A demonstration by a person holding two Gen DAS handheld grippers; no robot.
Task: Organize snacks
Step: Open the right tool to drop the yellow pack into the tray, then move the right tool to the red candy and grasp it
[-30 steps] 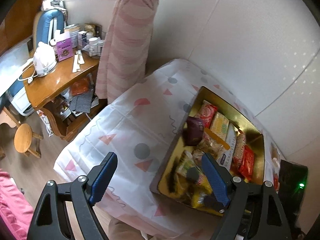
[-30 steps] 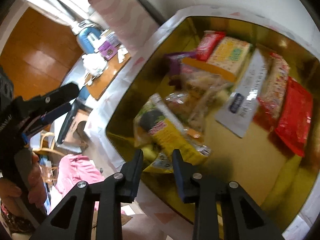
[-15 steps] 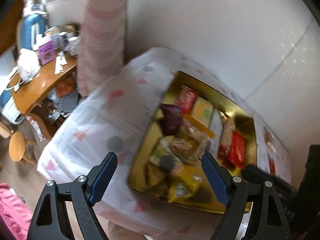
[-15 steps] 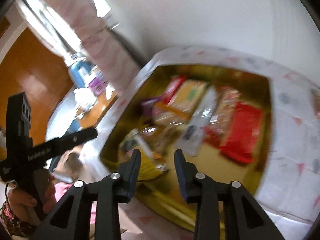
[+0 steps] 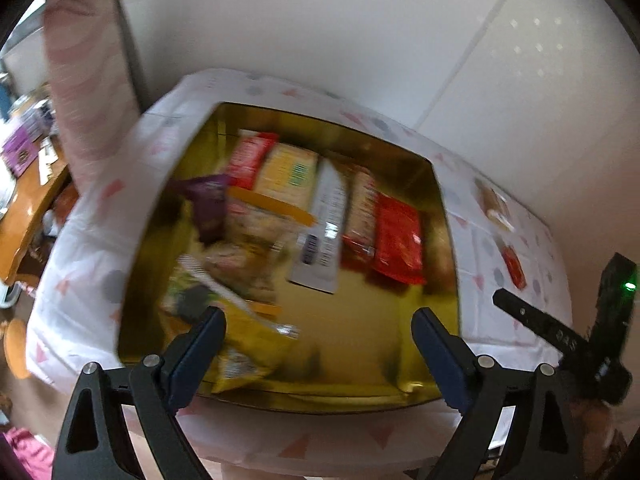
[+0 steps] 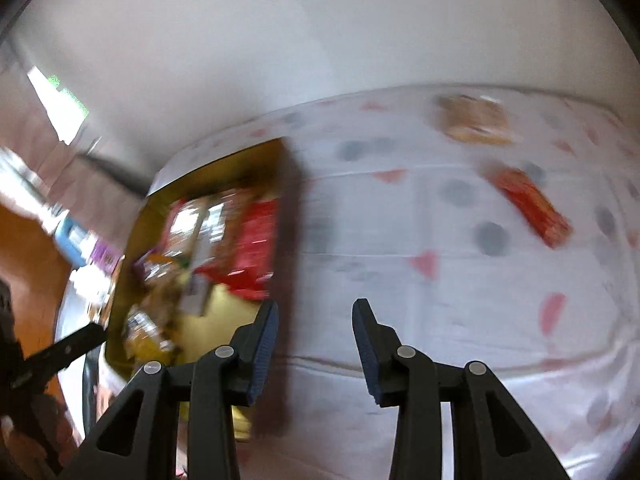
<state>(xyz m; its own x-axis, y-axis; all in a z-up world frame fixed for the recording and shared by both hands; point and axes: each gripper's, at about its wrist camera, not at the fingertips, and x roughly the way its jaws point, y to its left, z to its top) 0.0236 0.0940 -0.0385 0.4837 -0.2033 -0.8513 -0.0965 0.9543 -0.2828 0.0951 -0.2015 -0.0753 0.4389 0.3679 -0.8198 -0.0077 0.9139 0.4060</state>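
Observation:
A gold tray (image 5: 444,240) on the patterned tablecloth holds several snack packets: a red one (image 5: 398,240), a white one (image 5: 326,232), a yellow one (image 5: 288,172), a purple one (image 5: 208,200). My left gripper (image 5: 318,330) is open and empty above the tray's near edge. My right gripper (image 6: 314,326) is open and empty above the cloth, just right of the tray (image 6: 286,208). Two loose snacks lie on the cloth right of the tray: a tan packet (image 6: 474,124) and a red-orange packet (image 6: 528,206). Both views are motion-blurred.
White walls stand behind the table. A pink curtain (image 5: 86,76) hangs at the left, with a wooden side table (image 5: 24,208) carrying small items below it. The right gripper's body (image 5: 580,344) shows at the right of the left wrist view.
Both grippers have swung right. The right gripper left the tray, opened wider and now faces the cloth with the loose snacks. The left gripper now faces the tray squarely.

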